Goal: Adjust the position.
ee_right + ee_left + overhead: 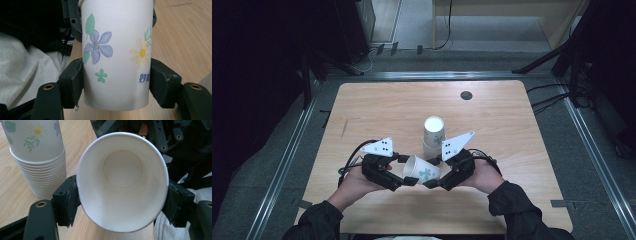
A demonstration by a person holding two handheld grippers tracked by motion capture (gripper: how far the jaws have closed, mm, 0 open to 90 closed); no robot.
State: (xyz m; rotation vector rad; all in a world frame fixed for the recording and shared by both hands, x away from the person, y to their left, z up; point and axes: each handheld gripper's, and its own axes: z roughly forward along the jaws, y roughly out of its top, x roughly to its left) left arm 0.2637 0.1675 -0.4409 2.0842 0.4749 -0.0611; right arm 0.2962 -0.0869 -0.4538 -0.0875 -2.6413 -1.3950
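Holding one paper cup [422,171] sideways above the bench [377,107]: my left gripper [408,171] pinches its rim. My right gripper [430,173] pinches its base. Cup stack [433,136] stands just behind.

- Left gripper [408,170]: black angular frame; grey three-cornered plate on top, marked with small dark dots; black cable looping behind it
- Right gripper [432,173]: same black build and dotted plate; brass-ringed screw holes near its blocky jaw pads
- Both forearms in dark, loosely creased sleeves [524,216]
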